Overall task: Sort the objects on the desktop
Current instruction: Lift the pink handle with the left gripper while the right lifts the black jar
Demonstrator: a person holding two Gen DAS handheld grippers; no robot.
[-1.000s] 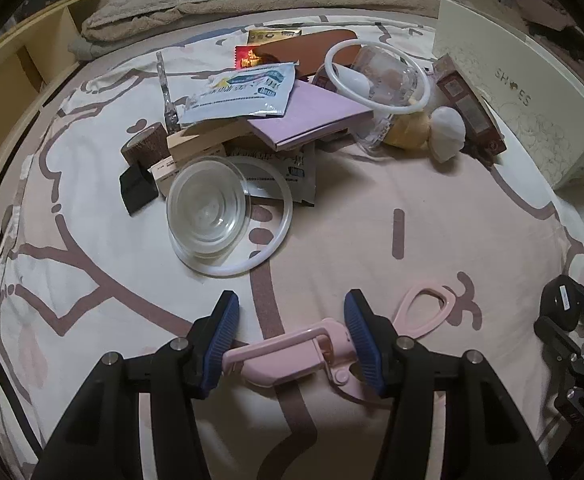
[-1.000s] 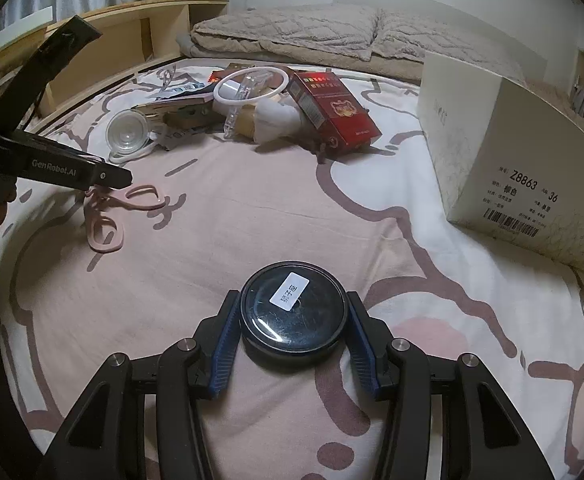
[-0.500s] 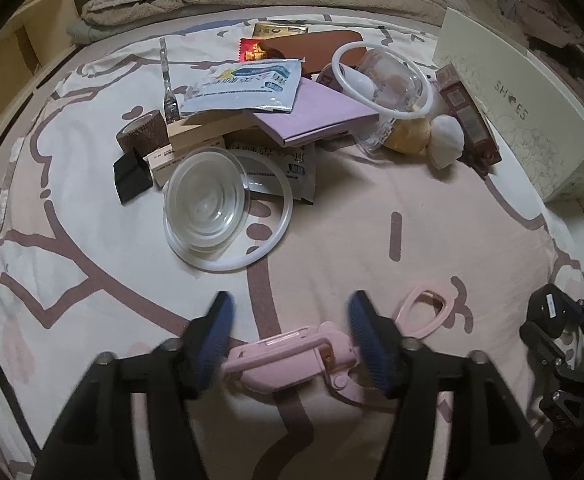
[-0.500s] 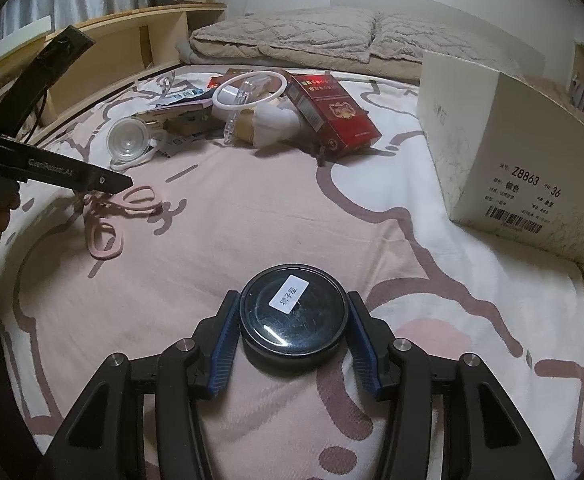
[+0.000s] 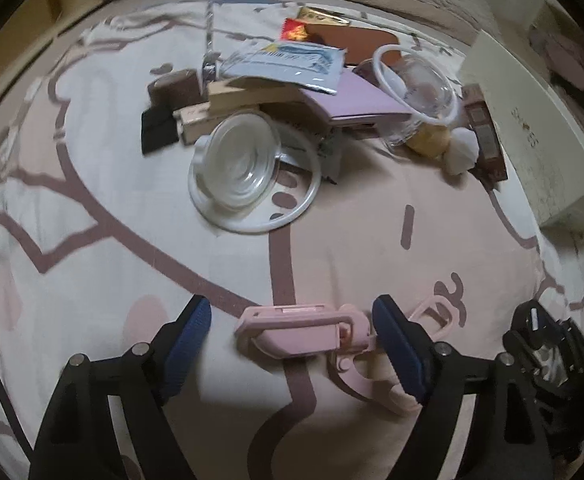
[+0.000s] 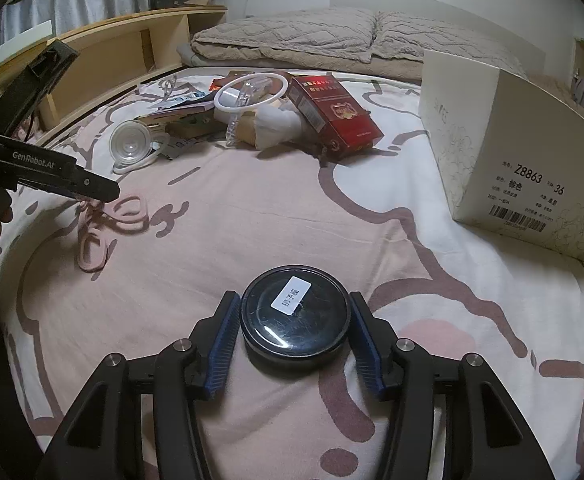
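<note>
Pink scissors in a pink sheath (image 5: 304,330) lie on the bedspread between the blue pads of my left gripper (image 5: 292,320), which is open and not touching them. The scissors' handles (image 6: 103,220) show in the right wrist view under the left gripper (image 6: 91,190). My right gripper (image 6: 294,328) is shut on a round black tin (image 6: 295,318) with a white label, low over the bedspread.
A pile sits at the back: a clear bowl on a white ring (image 5: 237,170), boxes, a purple folder (image 5: 356,98), a packet (image 5: 287,64), a clear lidded container (image 5: 420,80), a red box (image 6: 334,114). A white shoebox (image 6: 504,152) stands at right.
My left gripper has opened wider and let go of the sheathed pink scissors, which now lie on the bedspread. The right gripper holds the tin nearly still.
</note>
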